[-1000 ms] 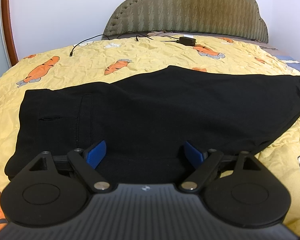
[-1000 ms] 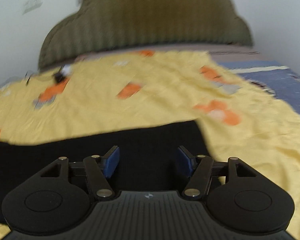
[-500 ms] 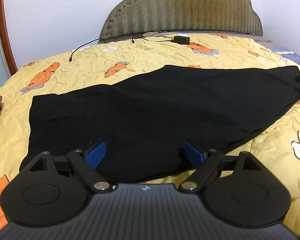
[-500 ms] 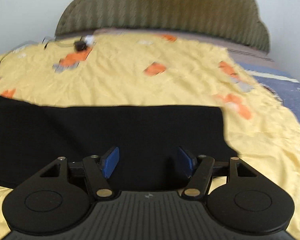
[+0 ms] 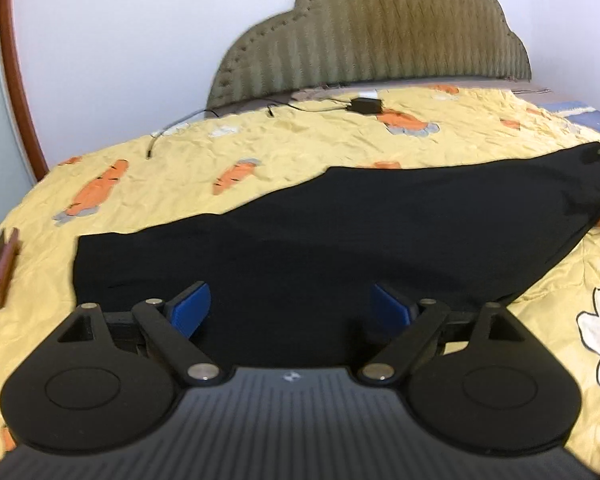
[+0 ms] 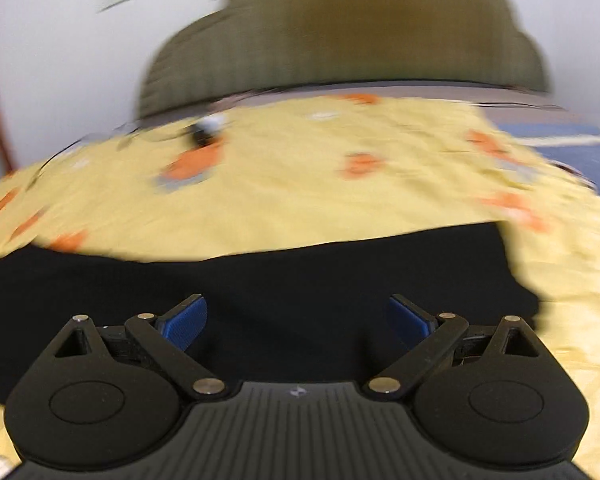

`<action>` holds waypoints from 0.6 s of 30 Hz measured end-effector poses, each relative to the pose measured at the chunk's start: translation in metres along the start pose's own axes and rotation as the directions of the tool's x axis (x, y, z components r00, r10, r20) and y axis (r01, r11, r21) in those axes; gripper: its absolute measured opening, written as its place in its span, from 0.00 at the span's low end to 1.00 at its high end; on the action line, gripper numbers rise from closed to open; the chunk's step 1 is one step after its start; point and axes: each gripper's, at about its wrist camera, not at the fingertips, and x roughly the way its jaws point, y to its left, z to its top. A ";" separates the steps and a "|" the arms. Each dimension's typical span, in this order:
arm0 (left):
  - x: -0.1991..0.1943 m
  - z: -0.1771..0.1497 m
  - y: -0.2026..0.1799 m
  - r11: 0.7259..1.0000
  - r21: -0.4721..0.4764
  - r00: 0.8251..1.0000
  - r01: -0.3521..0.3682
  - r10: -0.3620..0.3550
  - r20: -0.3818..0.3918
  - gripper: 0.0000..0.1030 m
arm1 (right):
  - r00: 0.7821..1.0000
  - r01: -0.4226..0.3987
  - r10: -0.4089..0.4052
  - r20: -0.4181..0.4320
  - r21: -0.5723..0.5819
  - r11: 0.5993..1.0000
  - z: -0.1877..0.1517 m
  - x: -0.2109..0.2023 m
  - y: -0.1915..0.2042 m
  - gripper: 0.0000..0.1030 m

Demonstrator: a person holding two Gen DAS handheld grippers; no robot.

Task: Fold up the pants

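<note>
Black pants [image 5: 340, 232] lie flat across a yellow carrot-print bedspread [image 5: 260, 148], waist end at the left and leg end at the right. My left gripper [image 5: 290, 308] is open and empty, raised over the near edge of the pants toward the waist end. In the blurred right wrist view the pants [image 6: 260, 292] stretch leftward, with their leg end at the right. My right gripper [image 6: 298, 320] is open and empty above that end.
A padded olive headboard [image 5: 380, 36] stands at the back against a white wall. A black charger with its cable [image 5: 366, 105] lies on the bedspread near the headboard. A blue blanket [image 6: 572, 152] shows at the far right. A book-like object [image 5: 2, 268] lies at the left edge.
My left gripper has pulled back and up from the pants, so more of them shows. My right gripper keeps swinging over the leg end. Both stay open.
</note>
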 end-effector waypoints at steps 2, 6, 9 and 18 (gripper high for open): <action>0.011 -0.001 -0.005 1.000 0.018 0.999 -0.013 0.014 -0.031 0.84 | 1.000 0.002 -0.005 -0.029 -0.100 0.995 -0.007 0.011 0.035 0.94; 0.014 -0.016 0.016 0.998 -0.026 0.992 -0.048 0.045 -0.119 0.84 | 0.992 0.012 -0.043 -0.121 -0.249 0.968 -0.033 0.025 0.074 0.94; 0.000 -0.025 0.045 0.993 -0.111 0.992 -0.050 0.035 -0.125 0.83 | 0.992 0.008 -0.040 -0.120 -0.254 0.967 -0.040 0.014 0.070 0.95; 0.012 0.008 0.040 0.978 -0.132 0.982 -0.159 0.144 -0.120 0.81 | 0.999 0.017 -0.025 -0.045 -0.170 0.985 -0.024 0.014 0.088 0.95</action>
